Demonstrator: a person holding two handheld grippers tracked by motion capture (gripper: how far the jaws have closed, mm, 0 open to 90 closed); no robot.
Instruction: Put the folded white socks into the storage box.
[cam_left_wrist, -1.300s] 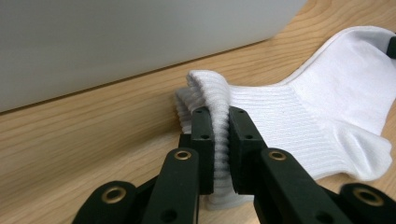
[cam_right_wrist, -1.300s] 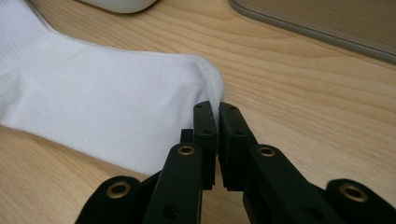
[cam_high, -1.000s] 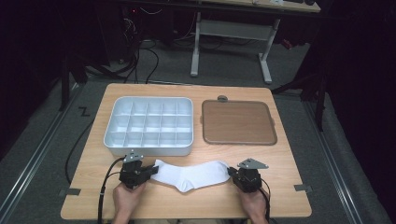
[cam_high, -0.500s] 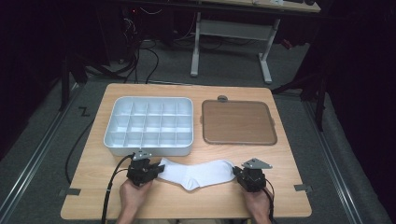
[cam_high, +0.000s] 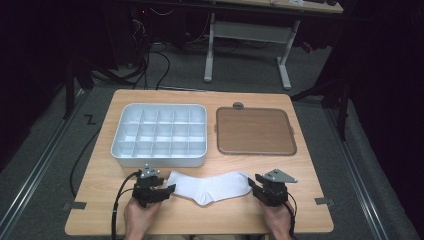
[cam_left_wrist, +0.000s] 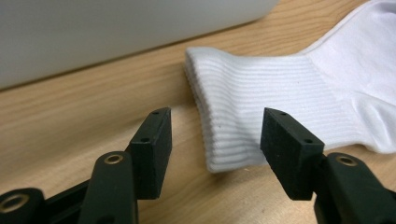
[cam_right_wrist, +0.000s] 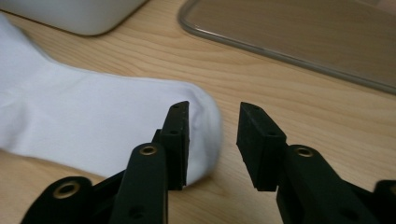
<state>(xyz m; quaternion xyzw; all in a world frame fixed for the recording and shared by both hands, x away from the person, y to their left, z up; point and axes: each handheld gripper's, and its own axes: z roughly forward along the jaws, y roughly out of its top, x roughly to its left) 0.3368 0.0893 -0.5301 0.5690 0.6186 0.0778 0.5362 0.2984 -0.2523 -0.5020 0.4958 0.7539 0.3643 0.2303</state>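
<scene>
On the table (cam_high: 300, 165): pale wood grain, rectangular.
Sock (cam_high: 210, 186): white knit, ribbed cuff, rounded toe, flat near the front edge.
Left gripper (cam_left_wrist: 215, 140): black jaws apart, astride the cuff.
Right gripper (cam_right_wrist: 212, 140): jaws apart at the toe.
Tray (cam_high: 160, 136): white, gridded compartments.
Lid (cam_high: 255, 131): brown, rounded corners.

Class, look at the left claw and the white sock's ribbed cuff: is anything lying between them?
Nothing visible does. The left claw is open with the sock cuff's edge right at its opening, only bare table around it. The white divided tray sits behind, off that path.
</scene>
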